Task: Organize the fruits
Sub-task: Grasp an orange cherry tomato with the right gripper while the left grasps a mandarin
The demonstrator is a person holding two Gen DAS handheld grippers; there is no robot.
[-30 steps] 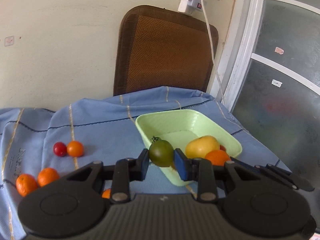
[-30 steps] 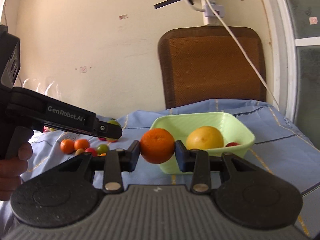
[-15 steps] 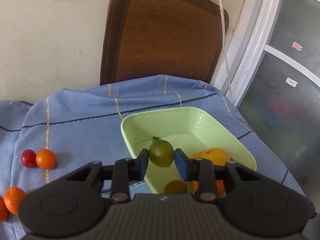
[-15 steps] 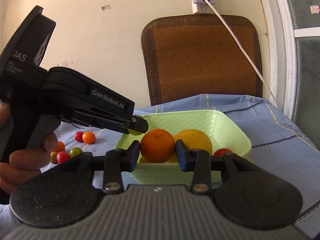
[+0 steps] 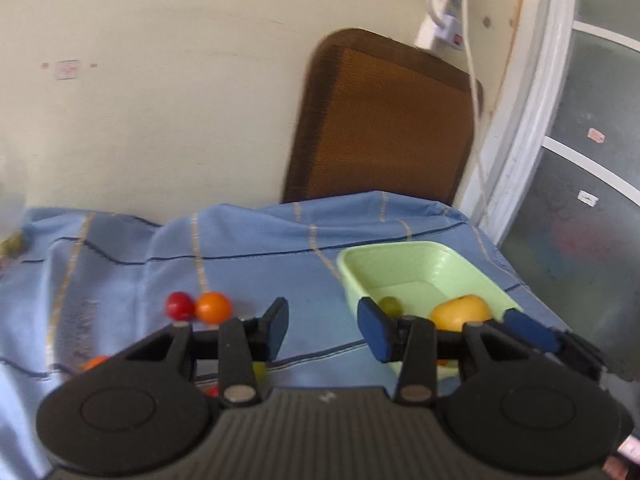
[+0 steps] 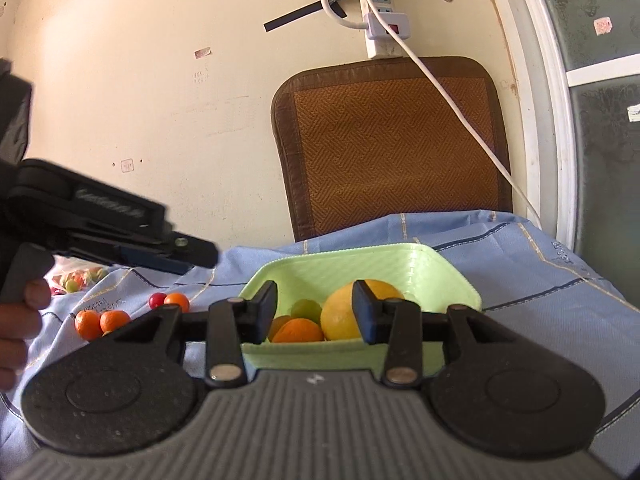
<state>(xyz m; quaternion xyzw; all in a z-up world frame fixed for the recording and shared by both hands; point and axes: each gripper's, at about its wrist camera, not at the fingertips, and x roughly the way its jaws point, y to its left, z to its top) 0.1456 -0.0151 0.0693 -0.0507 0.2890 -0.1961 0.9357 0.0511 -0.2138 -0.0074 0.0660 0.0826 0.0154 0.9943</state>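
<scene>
A light green tray (image 6: 448, 276) (image 5: 356, 276) sits on the blue tablecloth. It holds a big yellow fruit (image 6: 344, 316) (image 5: 460, 312), a green tomato (image 6: 306, 308) (image 5: 389, 305) and oranges (image 6: 298, 330). My right gripper (image 6: 314, 312) is open and empty just above the tray's near rim. My left gripper (image 5: 322, 326) is open and empty, left of the tray; it also shows in the right wrist view (image 6: 168, 254). A red tomato (image 5: 179, 305) and an orange one (image 5: 214, 307) lie on the cloth to the left.
More small oranges (image 6: 100, 322) lie on the cloth (image 5: 240, 248) at the left, and a bag of small fruits (image 6: 80, 278) sits further back. A brown chair back (image 6: 392, 144) stands behind the table. A power strip and cable (image 6: 384, 20) hang on the wall.
Both grippers have opened. The green tomato and the orange have dropped into the tray. My left gripper has pulled back and swung left, away from the tray.
</scene>
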